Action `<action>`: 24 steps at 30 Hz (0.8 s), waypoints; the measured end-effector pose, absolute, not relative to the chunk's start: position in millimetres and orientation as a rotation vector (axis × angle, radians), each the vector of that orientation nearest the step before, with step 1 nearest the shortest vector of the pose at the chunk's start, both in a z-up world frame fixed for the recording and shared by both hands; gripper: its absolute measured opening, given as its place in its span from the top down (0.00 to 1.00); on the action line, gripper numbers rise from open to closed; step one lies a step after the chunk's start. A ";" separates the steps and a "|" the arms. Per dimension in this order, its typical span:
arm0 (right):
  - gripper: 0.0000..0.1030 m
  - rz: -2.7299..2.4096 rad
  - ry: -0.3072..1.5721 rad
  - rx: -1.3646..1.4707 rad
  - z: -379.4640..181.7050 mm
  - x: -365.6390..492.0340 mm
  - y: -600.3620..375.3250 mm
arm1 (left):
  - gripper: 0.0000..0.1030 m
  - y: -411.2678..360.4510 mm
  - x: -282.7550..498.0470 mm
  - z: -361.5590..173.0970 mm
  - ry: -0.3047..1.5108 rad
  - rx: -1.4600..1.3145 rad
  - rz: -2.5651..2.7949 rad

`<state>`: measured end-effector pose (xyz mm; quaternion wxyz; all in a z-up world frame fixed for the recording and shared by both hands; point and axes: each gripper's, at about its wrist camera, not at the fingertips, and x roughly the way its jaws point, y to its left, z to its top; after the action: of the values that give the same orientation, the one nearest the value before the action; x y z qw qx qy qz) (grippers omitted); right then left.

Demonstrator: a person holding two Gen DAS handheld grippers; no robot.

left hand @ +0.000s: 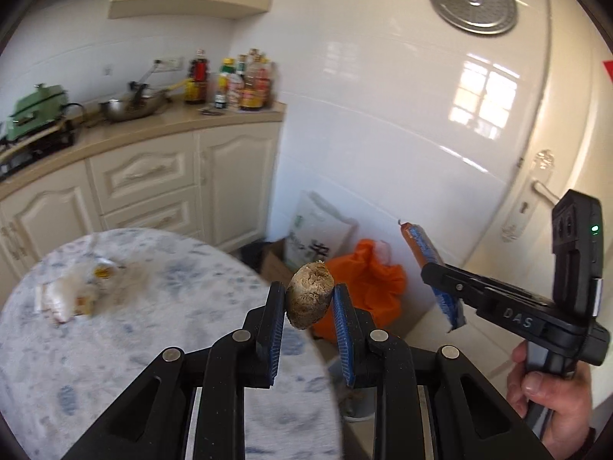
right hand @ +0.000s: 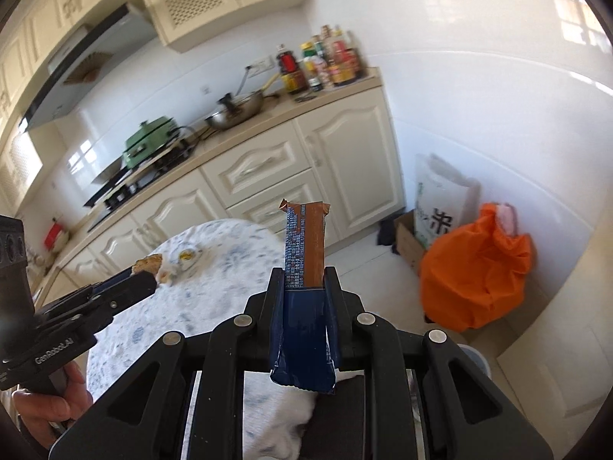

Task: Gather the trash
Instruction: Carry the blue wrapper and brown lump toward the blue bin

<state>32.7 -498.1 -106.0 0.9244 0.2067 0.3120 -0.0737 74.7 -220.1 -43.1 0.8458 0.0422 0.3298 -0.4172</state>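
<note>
My left gripper (left hand: 309, 299) is shut on a brown, rough lump of food scrap (left hand: 309, 294), held in the air beyond the round table's (left hand: 161, 345) right edge. My right gripper (right hand: 305, 280) is shut on a dark blue and brown snack wrapper (right hand: 304, 253) that stands up between the pads and hangs down behind them. In the left wrist view the right gripper (left hand: 440, 280) is at the right with the wrapper (left hand: 419, 241) sticking up. In the right wrist view the left gripper (right hand: 147, 274) is at the left with the scrap (right hand: 148, 263). More wrappers (left hand: 72, 291) lie on the table.
An orange bag (right hand: 475, 272) sits on the floor by the white wall, beside a white printed sack (right hand: 440, 199) and a cardboard box (right hand: 408, 243). Cream cabinets (left hand: 145, 184) carry a worktop with a wok, bottles (left hand: 233, 80) and a green pot. A door (left hand: 567, 153) is at right.
</note>
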 end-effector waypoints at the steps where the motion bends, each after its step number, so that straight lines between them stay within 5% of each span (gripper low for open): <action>1: 0.81 -0.178 0.638 0.431 -107.1 26.5 -508.1 | 0.79 -231.4 72.8 -44.2 0.705 0.094 -0.903; 24: 0.81 -0.481 0.909 0.697 -270.3 -40.1 -664.8 | 0.78 -491.7 72.1 -198.2 1.167 0.344 -1.118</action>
<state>-40.1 -664.8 -270.3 0.8131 0.3267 0.4258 -0.2254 72.1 -491.7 -198.2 0.6777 0.1532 0.5192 -0.4976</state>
